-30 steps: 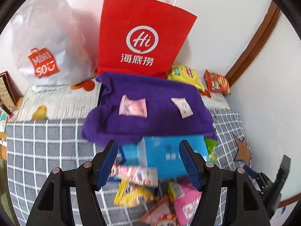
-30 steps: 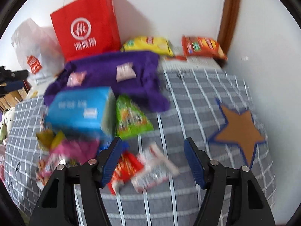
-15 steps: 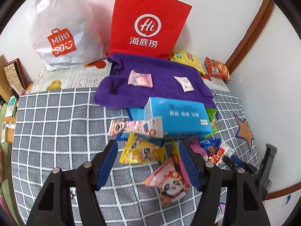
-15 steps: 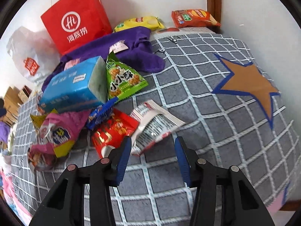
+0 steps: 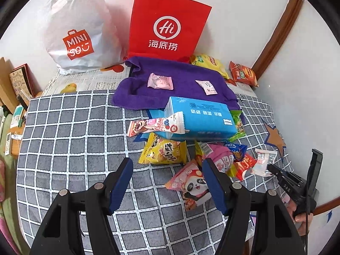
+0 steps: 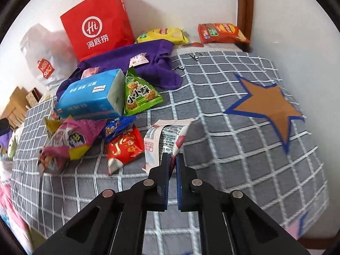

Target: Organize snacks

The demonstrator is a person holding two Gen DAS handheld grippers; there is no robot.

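A heap of snack packets lies on the grey checked cloth. My right gripper is shut on the near edge of a white and red packet, which bends up off the cloth; it also shows in the left wrist view. Beside it lie a red packet, a pink packet, a green packet and a blue tissue box. My left gripper is open and empty above the cloth, with a panda packet and a yellow packet just ahead.
A purple towel with two small pink sachets lies behind the heap. A red paper bag and a white plastic bag stand against the wall. Yellow and orange chip bags lie in the far corner. A brown star marks the cloth at right.
My right gripper has closed on the white and red packet and lifted its edge. My left gripper has drawn back from the blue box, staying open.
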